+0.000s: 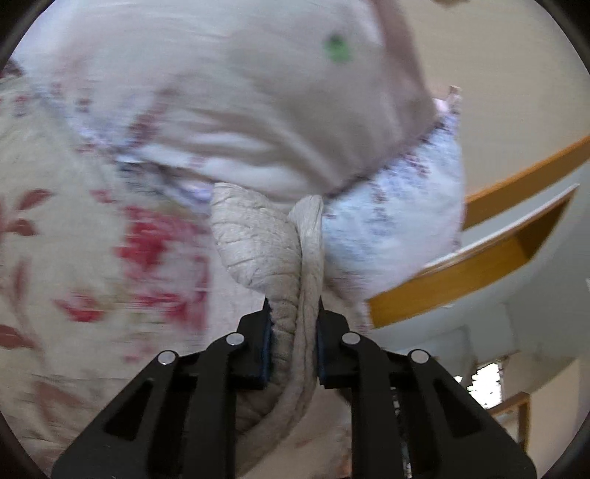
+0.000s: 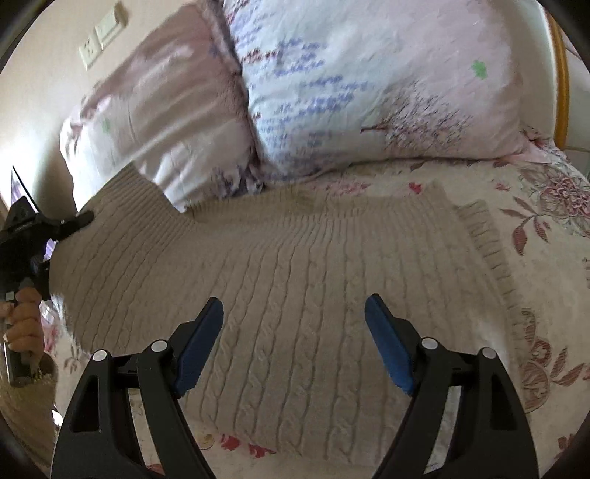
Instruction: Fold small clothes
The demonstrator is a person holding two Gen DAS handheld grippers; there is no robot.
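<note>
A beige cable-knit sweater [image 2: 295,280] lies spread on a floral bedspread [image 2: 545,228]. In the left wrist view my left gripper [image 1: 294,324] is shut on a bunched fold of that sweater [image 1: 258,243], which hangs up and forward from between the blue pads. In the right wrist view the same left gripper [image 2: 79,219] shows at the far left, held by a hand [image 2: 22,320], pinching the sweater's left corner and lifting it. My right gripper [image 2: 293,313] hovers open over the sweater's near middle with nothing between its fingers.
Two pillows lean at the head of the bed: a pink one [image 2: 158,107] and a pale blue floral one [image 2: 368,81]. A wooden bed frame [image 1: 479,265] runs at the right in the left wrist view. Wall sockets [image 2: 103,33] sit at upper left.
</note>
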